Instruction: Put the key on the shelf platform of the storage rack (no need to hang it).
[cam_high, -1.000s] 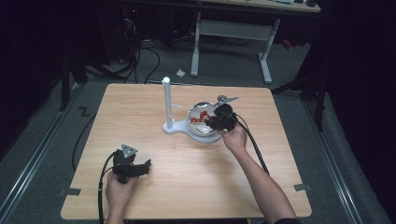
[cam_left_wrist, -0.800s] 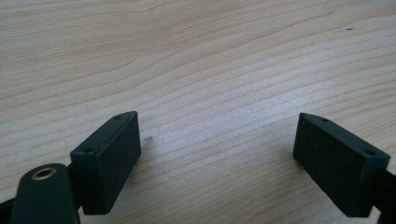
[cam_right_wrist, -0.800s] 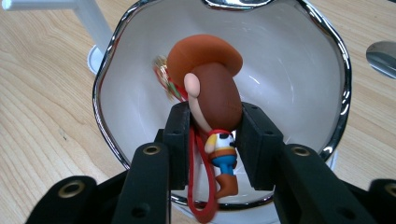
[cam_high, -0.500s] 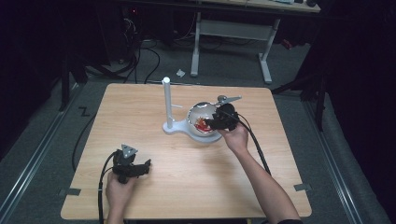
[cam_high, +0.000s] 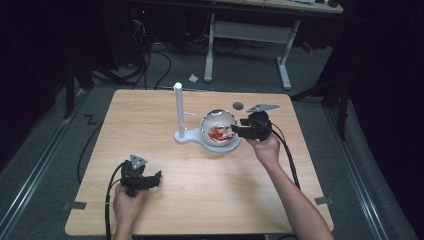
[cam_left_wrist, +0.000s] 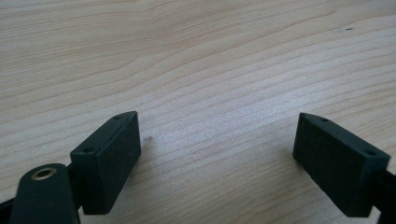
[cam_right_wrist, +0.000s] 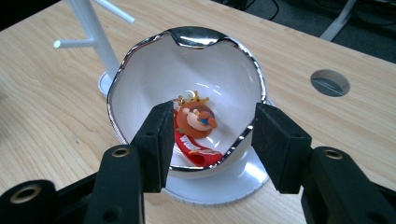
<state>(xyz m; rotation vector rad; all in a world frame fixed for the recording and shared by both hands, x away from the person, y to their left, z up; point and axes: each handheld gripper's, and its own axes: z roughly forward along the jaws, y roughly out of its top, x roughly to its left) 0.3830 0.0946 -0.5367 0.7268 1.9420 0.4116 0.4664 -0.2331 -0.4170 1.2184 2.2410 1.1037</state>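
Keychain figure (cam_right_wrist: 196, 119), an orange crowned character with a red strap, lies at the bottom of the white silver-rimmed bowl (cam_right_wrist: 140, 70), which sits on the round base of the white stand (cam_high: 178, 107) near the middle of the bench (cam_high: 150, 120). A second ago the right tool (cam_high: 239, 131) sat over the bowl, on top of its contents; now it has drawn back to the bowl's right rim, and its jaws stand spread and empty, one on each side of the near rim in the right gripper view, with nothing between the pads (cam_right_wrist: 159, 140). That reads as a release: the figure has probably just been dropped in, so the placing looks finished and the hand is clearing away. Equally, it could be lining up to pick the figure out; the pictures cannot settle which. The left tool (cam_high: 150, 179) has not shifted, resting near the bench's front left edge, jaws wide apart over bare wood (cam_left_wrist: 210, 70).
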